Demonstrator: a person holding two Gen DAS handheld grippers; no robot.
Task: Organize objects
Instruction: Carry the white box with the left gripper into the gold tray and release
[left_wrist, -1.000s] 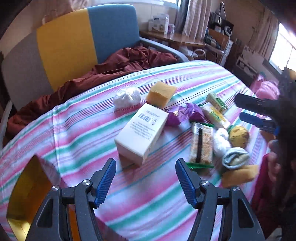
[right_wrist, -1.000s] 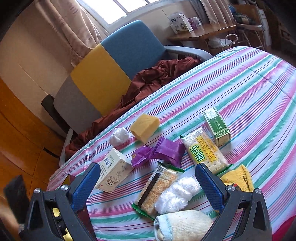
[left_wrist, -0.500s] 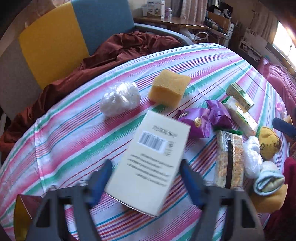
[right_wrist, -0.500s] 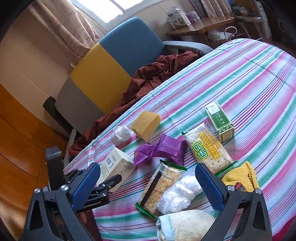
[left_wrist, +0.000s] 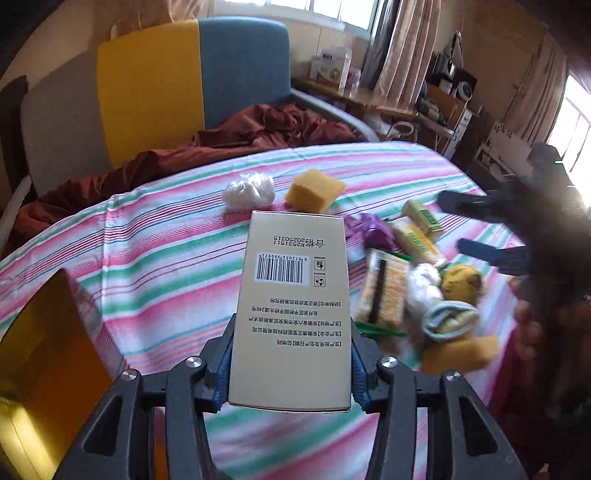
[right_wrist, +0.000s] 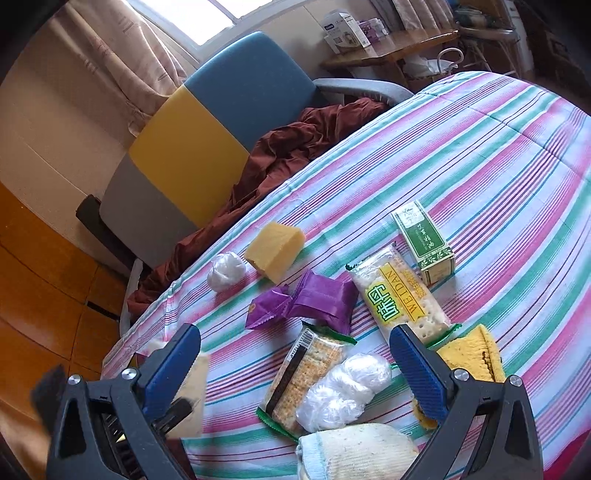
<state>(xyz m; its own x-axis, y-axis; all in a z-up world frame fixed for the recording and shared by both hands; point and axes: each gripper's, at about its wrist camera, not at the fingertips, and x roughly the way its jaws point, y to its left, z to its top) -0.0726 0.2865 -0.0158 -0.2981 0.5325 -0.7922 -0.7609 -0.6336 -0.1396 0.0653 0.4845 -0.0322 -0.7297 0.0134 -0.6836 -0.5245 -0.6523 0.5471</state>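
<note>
A white carton with a barcode (left_wrist: 290, 314) hangs above the striped tablecloth (left_wrist: 166, 258), end pointing away. My left gripper (left_wrist: 290, 369) holds its near end; the jaws are still closing and both blue pads press on the carton's sides. In the right wrist view the carton (right_wrist: 194, 384) shows blurred at lower left. My right gripper (right_wrist: 295, 365) stands open over a cracker pack (right_wrist: 306, 373) and a white plastic bundle (right_wrist: 343, 391), gripping nothing. Farther back lie a yellow sponge (right_wrist: 275, 245), a small plastic ball (right_wrist: 225, 273), purple wrappers (right_wrist: 314, 299), a second cracker pack (right_wrist: 399, 295) and a green box (right_wrist: 423, 240).
An open orange-yellow box (left_wrist: 40, 362) sits at the table's near left edge. A rolled sock (right_wrist: 358, 450) and a yellow cloth (right_wrist: 472, 350) lie near the right gripper. Behind the table stands a grey, yellow and blue chair (left_wrist: 184, 92) with a maroon cloth (left_wrist: 240, 136).
My left gripper went forward around the white carton, its jaws came in onto the sides, and the carton rose off the cloth. The right gripper has stayed where it was.
</note>
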